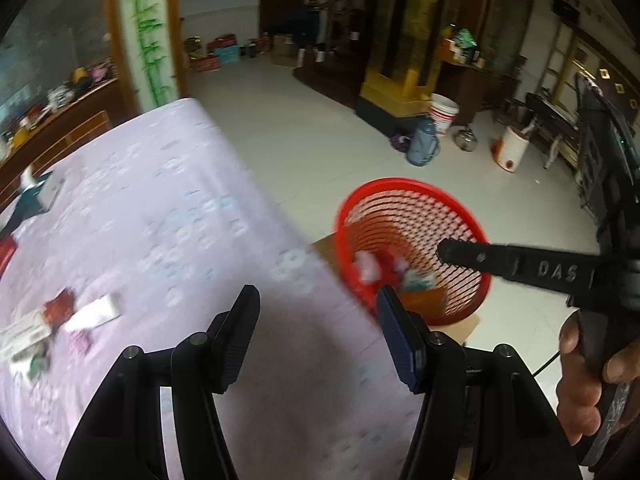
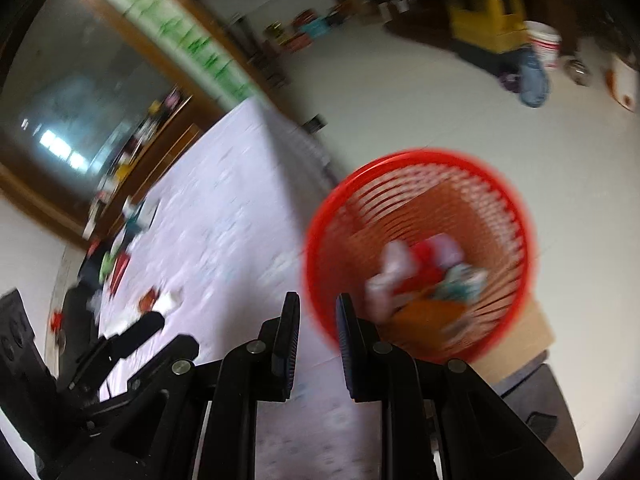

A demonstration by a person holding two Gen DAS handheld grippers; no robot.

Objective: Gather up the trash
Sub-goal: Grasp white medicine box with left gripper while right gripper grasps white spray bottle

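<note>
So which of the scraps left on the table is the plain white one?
The white strip, lying beside the dark red wrapper. The other pieces nearby are printed or coloured; this one is plain white.

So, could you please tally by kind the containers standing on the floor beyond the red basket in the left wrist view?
White buckets: 2
Blue flask: 1
Metal kettle: 1
Total: 4
</note>
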